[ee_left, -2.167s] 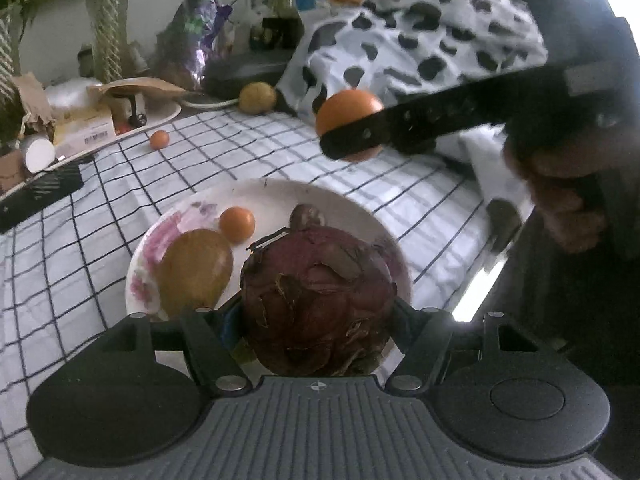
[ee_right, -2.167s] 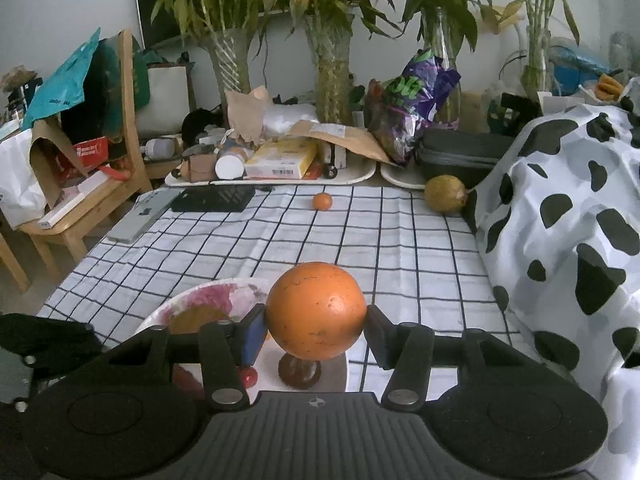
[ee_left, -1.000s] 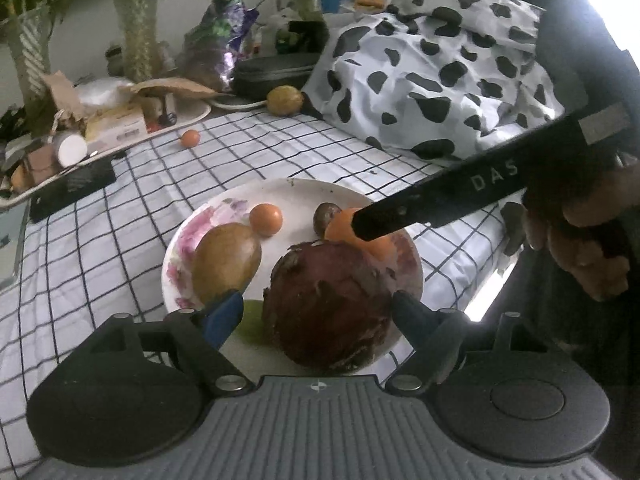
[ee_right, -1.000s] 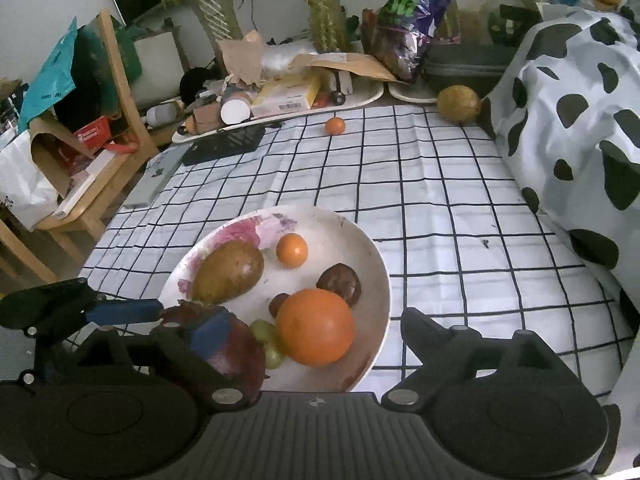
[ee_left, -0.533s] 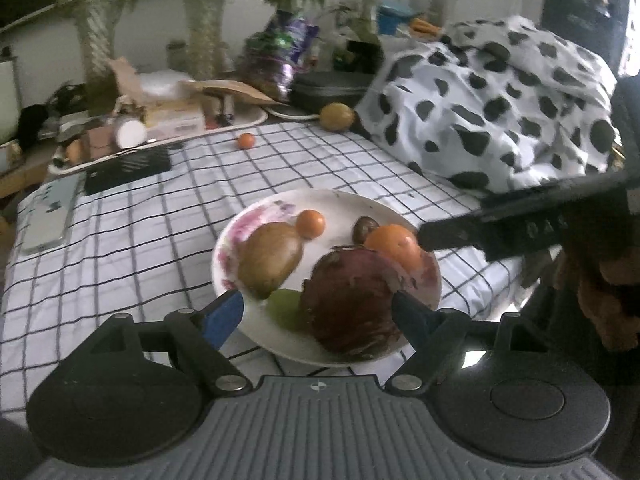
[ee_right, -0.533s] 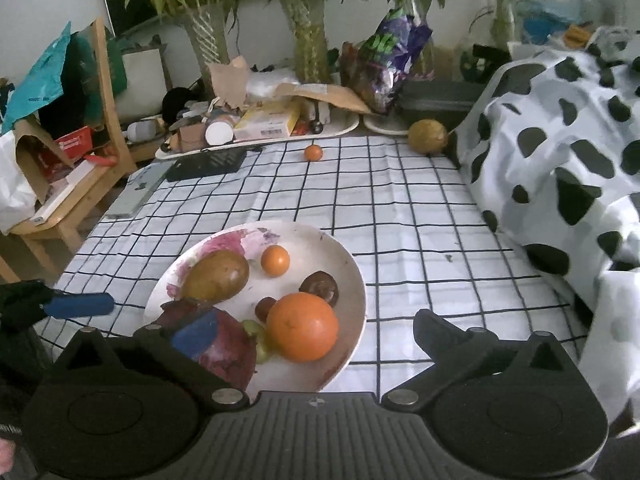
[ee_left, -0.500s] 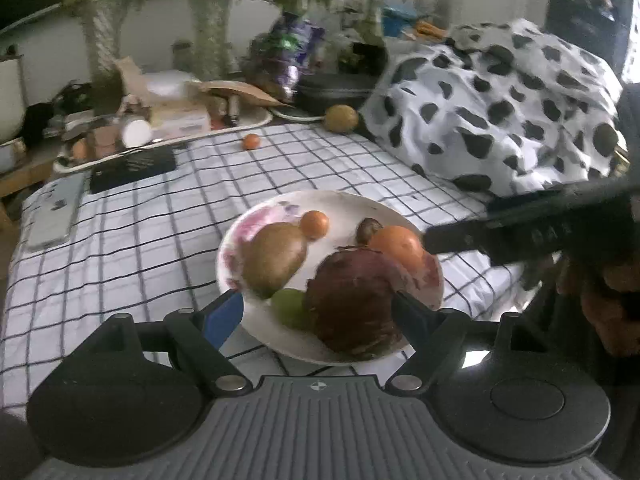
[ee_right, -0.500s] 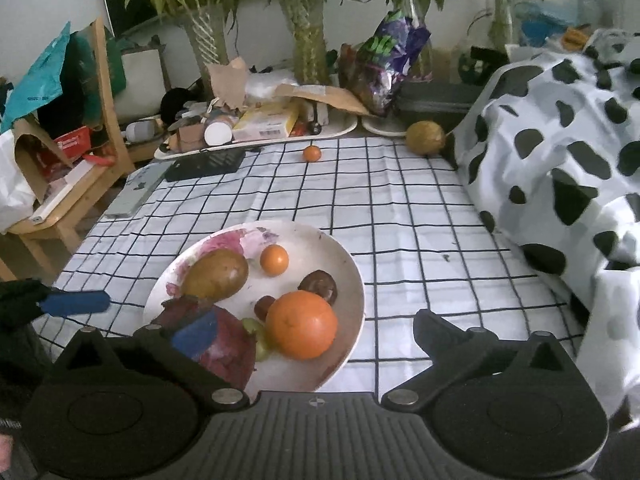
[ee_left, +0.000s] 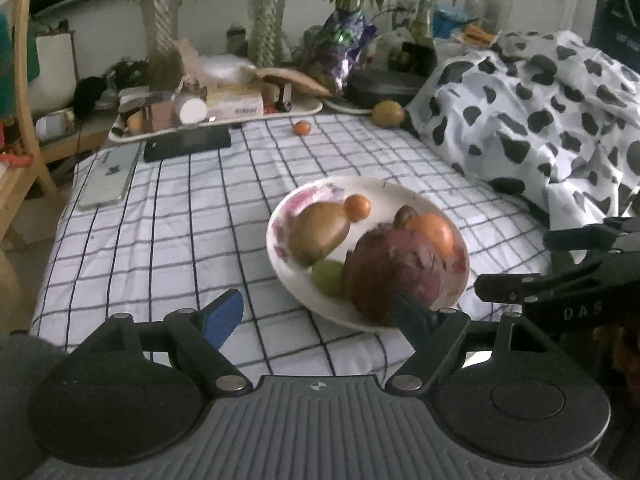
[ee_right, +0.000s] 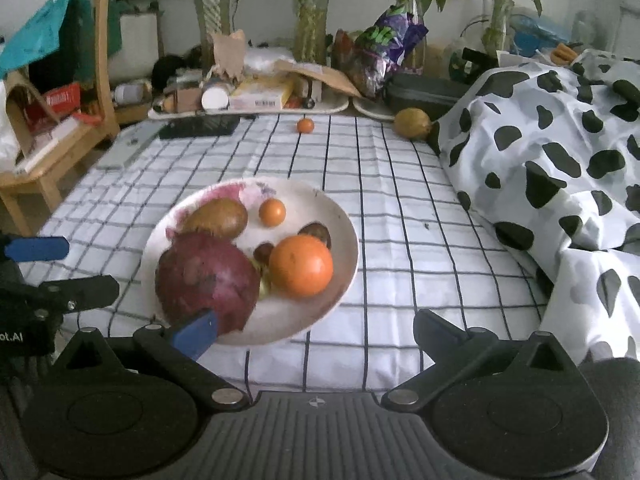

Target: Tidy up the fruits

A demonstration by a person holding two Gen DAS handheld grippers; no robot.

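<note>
A white plate (ee_right: 344, 224) on the checked cloth holds a dark red dragon fruit (ee_right: 206, 278), an orange (ee_right: 301, 266), a brown pear-like fruit (ee_right: 218, 216), a small orange fruit (ee_right: 272, 212), a green grape (ee_left: 327, 277) and two small dark fruits. My left gripper (ee_left: 320, 312) is open and empty, just in front of the plate (ee_left: 280, 252). My right gripper (ee_right: 316, 332) is open and empty, just short of the plate's near rim. A small orange fruit (ee_right: 305, 125) and a yellow-brown fruit (ee_right: 412, 123) lie loose on the cloth at the far end.
A cow-print duvet (ee_right: 560, 168) is heaped along the right. At the far end stand trays of boxes and bottles (ee_right: 256, 96), a dark case (ee_right: 424, 90), a snack bag and plant vases. A phone (ee_left: 108, 174) and a black device (ee_left: 187, 143) lie far left. A wooden chair (ee_right: 60, 128) stands at the left.
Both grippers let go of their fruit on the plate, the left the dragon fruit and the right the orange, and opened. Both have since drawn back from the plate.
</note>
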